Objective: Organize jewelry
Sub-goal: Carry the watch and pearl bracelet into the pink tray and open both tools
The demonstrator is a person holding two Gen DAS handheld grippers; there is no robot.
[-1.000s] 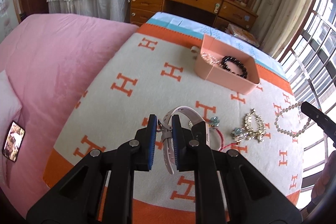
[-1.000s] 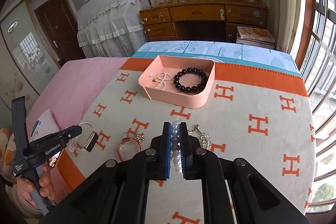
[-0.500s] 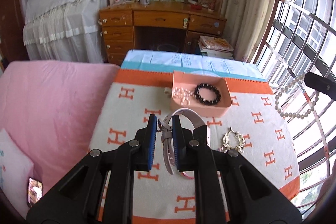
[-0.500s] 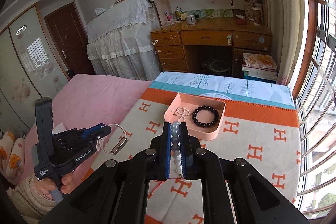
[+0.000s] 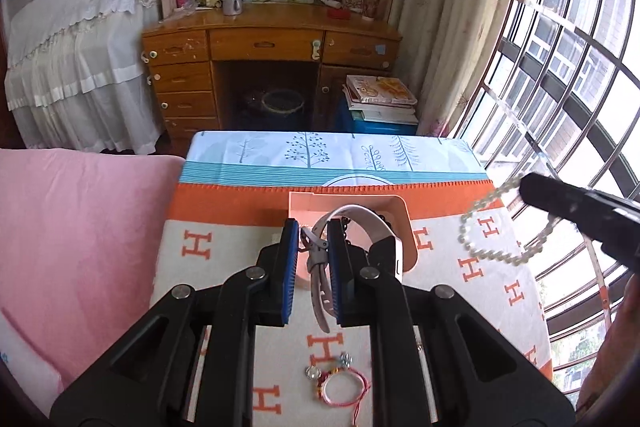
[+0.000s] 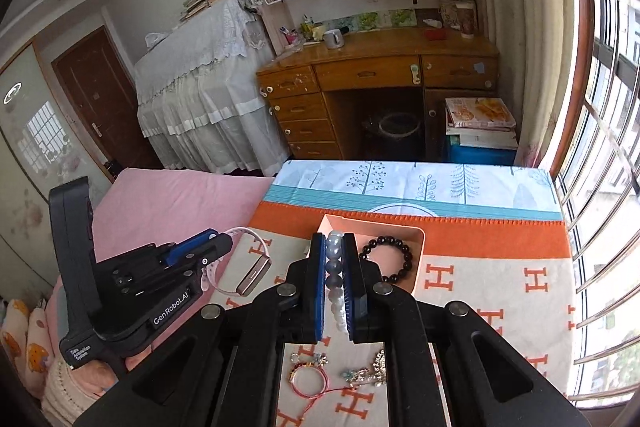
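My left gripper [image 5: 313, 229] is shut on the strap of a pale pink wristwatch [image 5: 362, 223], held in the air just before the pink tray [image 5: 409, 239]. The right wrist view shows that gripper [image 6: 222, 242] from the side with the watch [image 6: 252, 277] dangling. My right gripper [image 6: 334, 241] is shut on a pearl necklace [image 6: 335, 269], which hangs as a loop [image 5: 478, 251] from its tip [image 5: 532, 191] to the right of the tray. The tray [image 6: 419, 251] holds a black bead bracelet [image 6: 386, 259].
On the orange H-patterned blanket [image 6: 500, 279] below lie a red string bracelet [image 6: 308, 379] and a gold brooch-like piece [image 6: 374, 367]. Pink bedding [image 5: 80, 227] is at the left. A wooden desk [image 5: 272, 43] stands behind and a barred window [image 5: 560, 87] on the right.
Both grippers have risen off the blanket with the watch and the pearls. The left has rolled and swung to face the tray head-on, and the tray sits closer under both.
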